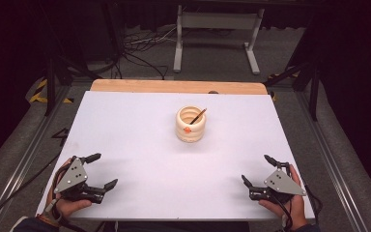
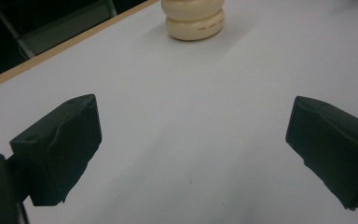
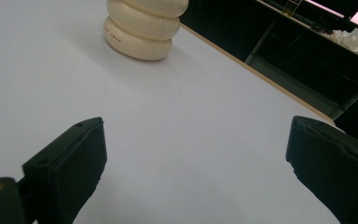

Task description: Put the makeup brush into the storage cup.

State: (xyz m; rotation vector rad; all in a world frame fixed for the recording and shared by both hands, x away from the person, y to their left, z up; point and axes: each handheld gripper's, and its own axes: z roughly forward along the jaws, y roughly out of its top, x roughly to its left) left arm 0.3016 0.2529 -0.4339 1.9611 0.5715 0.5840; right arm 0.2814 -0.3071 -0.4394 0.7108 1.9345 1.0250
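Cream ribbed holder [image 1: 191,124] stands upright a little past the middle of the white table [image 1: 140,145], at about 12 o'clock from the person's seat, with a thin dark pencil-like stick [image 1: 198,116] leaning out of its mouth toward 1 o'clock. It is built of stacked rounded rings, glossy and pale, with a small orange mark on its near side and a line of tiny lettering on the lowest ring [image 2: 210,27]. The left gripper [image 1: 100,170] rests at 7 o'clock and the right gripper [image 1: 257,169] at 5 o'clock, both well apart from the holder, each with its jaws spread wide and nothing between them. Judging from this, the reach has not begun. To do it well, one gripper should steady the rounded body low down, where it looks least likely to tip, while the other comes in from above and closes on the stick near its free end, lifting along its lean.
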